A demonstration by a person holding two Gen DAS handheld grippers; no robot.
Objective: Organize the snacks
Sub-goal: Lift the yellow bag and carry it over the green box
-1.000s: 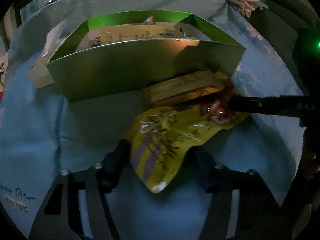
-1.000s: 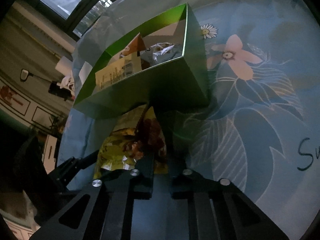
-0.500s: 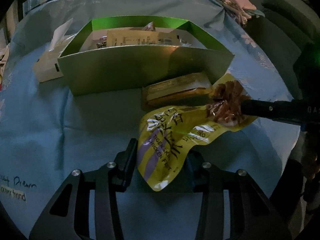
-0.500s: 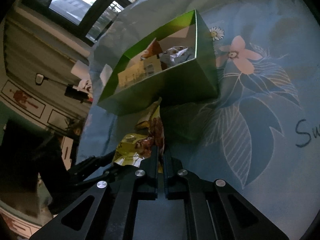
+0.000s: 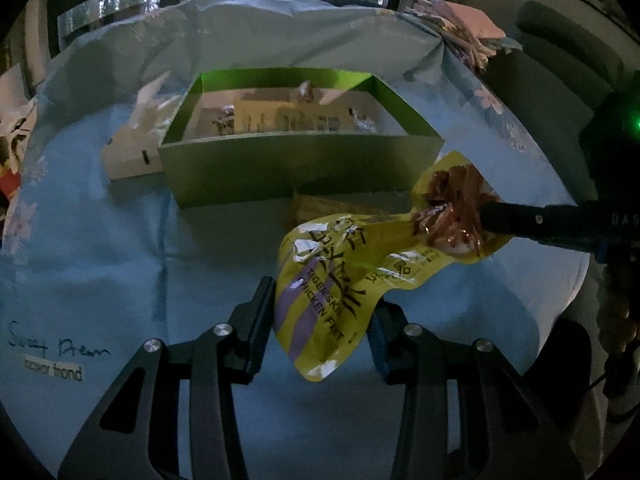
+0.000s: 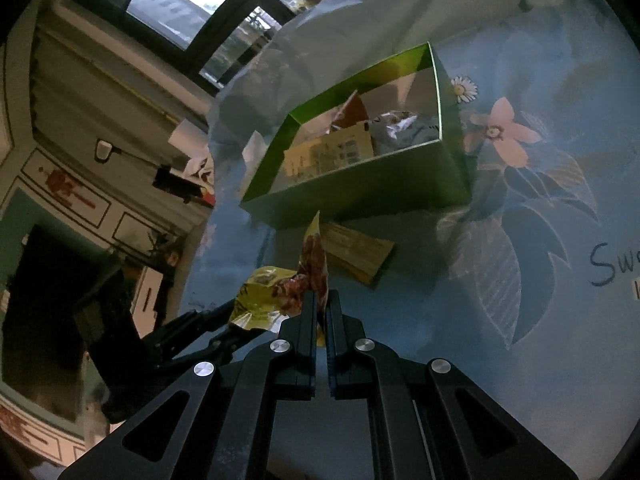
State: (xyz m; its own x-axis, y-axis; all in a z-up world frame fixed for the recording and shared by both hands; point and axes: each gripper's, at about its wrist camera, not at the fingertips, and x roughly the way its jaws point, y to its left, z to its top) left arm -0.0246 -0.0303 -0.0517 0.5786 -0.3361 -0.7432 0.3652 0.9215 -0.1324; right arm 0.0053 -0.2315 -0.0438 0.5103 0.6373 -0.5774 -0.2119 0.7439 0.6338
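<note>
A yellow chicken-feet snack pouch (image 5: 344,276) hangs above the blue cloth. My right gripper (image 6: 321,304) is shut on its printed end (image 6: 310,276); its finger shows in the left wrist view (image 5: 532,220). The pouch's lower end lies between the fingers of my left gripper (image 5: 320,332), which is open and not pinching it. A green box (image 5: 300,168) with several snack packets inside stands behind; it also shows in the right wrist view (image 6: 372,192). A flat tan packet (image 6: 356,252) lies on the cloth in front of the box.
A white tissue pack (image 5: 132,148) sits left of the green box. The flowered blue cloth (image 6: 540,260) covers the table. Folded fabrics (image 5: 468,36) lie at the far right corner. A dark sofa (image 5: 560,80) stands beyond the table's right edge.
My right gripper has lifted the yellow pouch off the tan packet and the cloth. Both grippers have risen and pulled back from the green box, so more of its inside shows.
</note>
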